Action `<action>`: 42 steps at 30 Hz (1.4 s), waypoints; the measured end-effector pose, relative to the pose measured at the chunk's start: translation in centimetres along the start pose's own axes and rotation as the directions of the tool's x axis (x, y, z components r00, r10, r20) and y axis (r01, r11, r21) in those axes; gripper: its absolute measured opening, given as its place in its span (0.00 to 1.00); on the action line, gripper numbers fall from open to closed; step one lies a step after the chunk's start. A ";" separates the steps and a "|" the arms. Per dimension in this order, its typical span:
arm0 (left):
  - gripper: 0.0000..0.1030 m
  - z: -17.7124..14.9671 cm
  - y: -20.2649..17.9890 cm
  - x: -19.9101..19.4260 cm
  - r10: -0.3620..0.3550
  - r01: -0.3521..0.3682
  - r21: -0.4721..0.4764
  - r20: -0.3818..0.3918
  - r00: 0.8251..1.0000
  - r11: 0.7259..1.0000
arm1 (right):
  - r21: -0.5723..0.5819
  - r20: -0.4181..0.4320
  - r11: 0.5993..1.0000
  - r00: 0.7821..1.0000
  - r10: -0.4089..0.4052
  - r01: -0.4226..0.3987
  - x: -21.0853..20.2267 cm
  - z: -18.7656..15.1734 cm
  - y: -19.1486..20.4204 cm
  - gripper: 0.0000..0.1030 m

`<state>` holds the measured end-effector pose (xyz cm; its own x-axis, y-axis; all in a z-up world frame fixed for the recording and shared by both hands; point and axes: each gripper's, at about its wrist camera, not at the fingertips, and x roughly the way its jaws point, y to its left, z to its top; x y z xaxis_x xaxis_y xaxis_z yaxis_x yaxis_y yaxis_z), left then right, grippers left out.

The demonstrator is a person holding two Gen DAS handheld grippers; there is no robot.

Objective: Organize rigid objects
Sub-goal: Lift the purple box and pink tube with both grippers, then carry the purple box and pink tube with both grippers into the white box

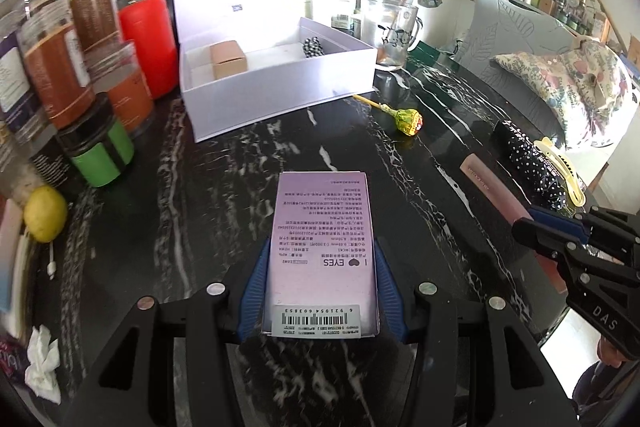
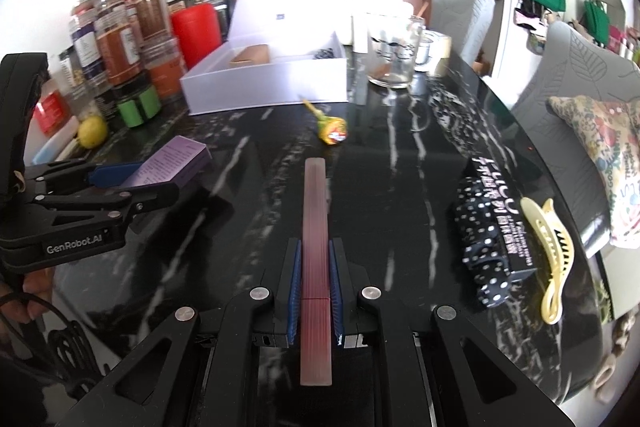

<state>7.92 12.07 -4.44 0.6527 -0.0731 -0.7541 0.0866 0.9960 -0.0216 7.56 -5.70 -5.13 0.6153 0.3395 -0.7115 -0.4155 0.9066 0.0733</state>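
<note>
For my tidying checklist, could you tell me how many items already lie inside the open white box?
2: a small brown cardboard box at its left end and a black-and-white checkered item by the far wall; more may be hidden behind the box walls.

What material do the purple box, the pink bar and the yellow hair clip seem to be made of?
Purple box: probably printed cardboard with a slight sheen; flat faces, sharp folded edges, a barcode sticker.
Pink bar: likely frosted, translucent plastic; fine lengthwise ribs, matte look, though what it is stays unclear.
Yellow hair clip: likely glossy moulded plastic; smooth shine, moulded teeth.
</note>
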 end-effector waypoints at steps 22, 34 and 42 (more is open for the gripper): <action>0.49 2.6 0.5 -2.7 -0.023 0.025 -0.048 0.053 0.998 0.999 | -0.036 0.048 0.990 0.990 0.135 -0.133 -1.9 1.8 3.8 0.13; 0.49 7.5 1.7 -3.1 -0.011 0.016 -0.053 0.108 0.994 0.998 | -0.064 0.071 0.989 0.988 0.141 -0.136 -1.2 6.5 3.9 0.13; 0.49 10.4 2.7 -3.5 0.000 0.008 -0.054 0.138 0.990 0.998 | -0.079 0.097 0.987 0.985 0.145 -0.138 -0.4 9.7 3.9 0.13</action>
<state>13.68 14.48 4.92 0.7504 -0.0797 -0.6562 0.0507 0.9967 -0.0631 12.25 0.12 2.24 0.6103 0.4900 -0.6224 -0.5478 0.8287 0.1152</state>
